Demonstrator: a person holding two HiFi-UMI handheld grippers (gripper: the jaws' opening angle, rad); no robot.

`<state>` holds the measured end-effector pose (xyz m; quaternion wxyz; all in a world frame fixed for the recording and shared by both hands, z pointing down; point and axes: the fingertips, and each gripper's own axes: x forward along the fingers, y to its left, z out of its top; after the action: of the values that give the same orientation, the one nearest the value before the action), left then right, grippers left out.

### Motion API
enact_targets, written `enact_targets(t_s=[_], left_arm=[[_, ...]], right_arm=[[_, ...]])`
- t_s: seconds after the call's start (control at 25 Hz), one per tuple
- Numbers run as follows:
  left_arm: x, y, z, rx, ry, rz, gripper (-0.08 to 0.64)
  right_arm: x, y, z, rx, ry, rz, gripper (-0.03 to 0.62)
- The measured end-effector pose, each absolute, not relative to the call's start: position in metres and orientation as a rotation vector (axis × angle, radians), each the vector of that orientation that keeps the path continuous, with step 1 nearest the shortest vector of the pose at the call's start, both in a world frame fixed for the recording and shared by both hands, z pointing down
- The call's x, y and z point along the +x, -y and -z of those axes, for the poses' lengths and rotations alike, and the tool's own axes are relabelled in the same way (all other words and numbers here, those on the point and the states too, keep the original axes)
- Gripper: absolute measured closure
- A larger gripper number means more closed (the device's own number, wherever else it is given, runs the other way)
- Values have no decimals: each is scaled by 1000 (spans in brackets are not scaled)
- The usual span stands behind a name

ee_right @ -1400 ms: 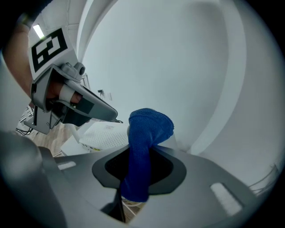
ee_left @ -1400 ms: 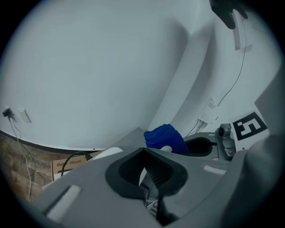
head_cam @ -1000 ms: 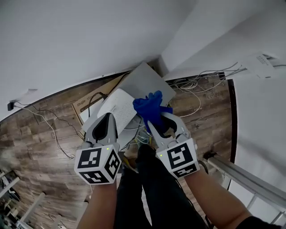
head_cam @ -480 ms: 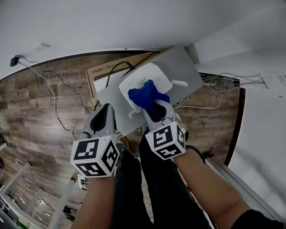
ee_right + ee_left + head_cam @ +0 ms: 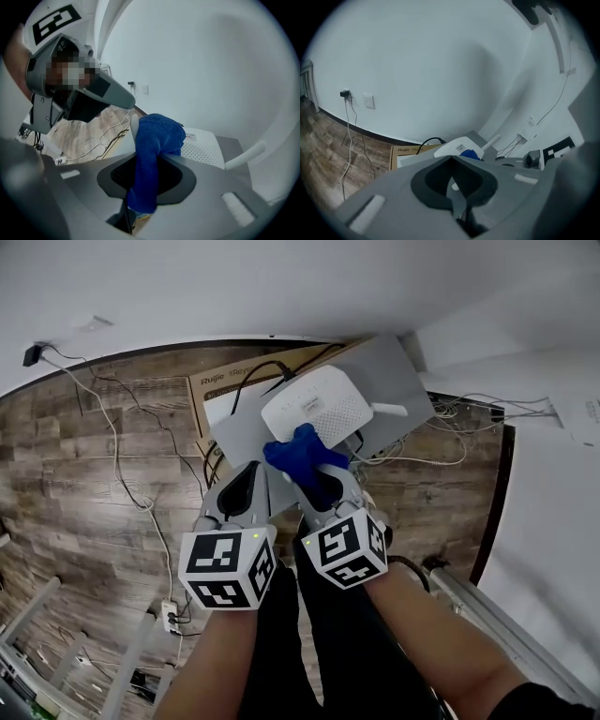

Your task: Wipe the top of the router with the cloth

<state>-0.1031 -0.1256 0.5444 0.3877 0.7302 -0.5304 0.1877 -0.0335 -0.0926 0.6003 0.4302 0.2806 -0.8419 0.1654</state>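
Observation:
A white router lies on a grey board above the wooden floor. One white antenna sticks out to its right. My right gripper is shut on a blue cloth, whose bunched end rests on the router's near edge. In the right gripper view the cloth stands up between the jaws of the right gripper, in front of the perforated router top. Left of it, my left gripper hovers shut and holds nothing. In its own view the left gripper points toward the router.
A brown cardboard box lies under the board, with a black cable across it. Loose wires run over the floor from a wall plug. More cables lie at the right by the white wall.
The cloth has slid from the middle of the router top back to its near edge. My left gripper has drawn in closer beside the right one.

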Motion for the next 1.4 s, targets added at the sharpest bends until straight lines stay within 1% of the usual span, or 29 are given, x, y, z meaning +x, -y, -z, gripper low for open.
enact_targets(t_s=[0.2,0.48,0.68,0.8,0.88,1.0,1.2,1.4], left_arm=[[-102,126,-534,1903,1330,-487,558],[-105,125,-504,1956,1336,-476,558],[-127,114,-477,1972,1366,-470,558],[-151,99,-471,1945,1400,-472,558],[-169,86,-478,1902,1425,-474,558],[-181,64,-500,1854,1429,-485,558],[-166,47,-550,1807,1384,-484,558],[-152,61,-586,1753,1402,-438,558]], right_arm=[[-36,92,-570,789,2145,-474,466],[-39,85,-511,872,2218,-460,466],[-73,70,-443,863,2345,-451,466],[-102,53,-429,818,2392,-499,466],[-117,42,-441,780,2398,-507,466],[-125,27,-484,771,2345,-559,466],[-115,26,-561,760,2236,-589,466],[-98,42,-607,732,2181,-561,466]])
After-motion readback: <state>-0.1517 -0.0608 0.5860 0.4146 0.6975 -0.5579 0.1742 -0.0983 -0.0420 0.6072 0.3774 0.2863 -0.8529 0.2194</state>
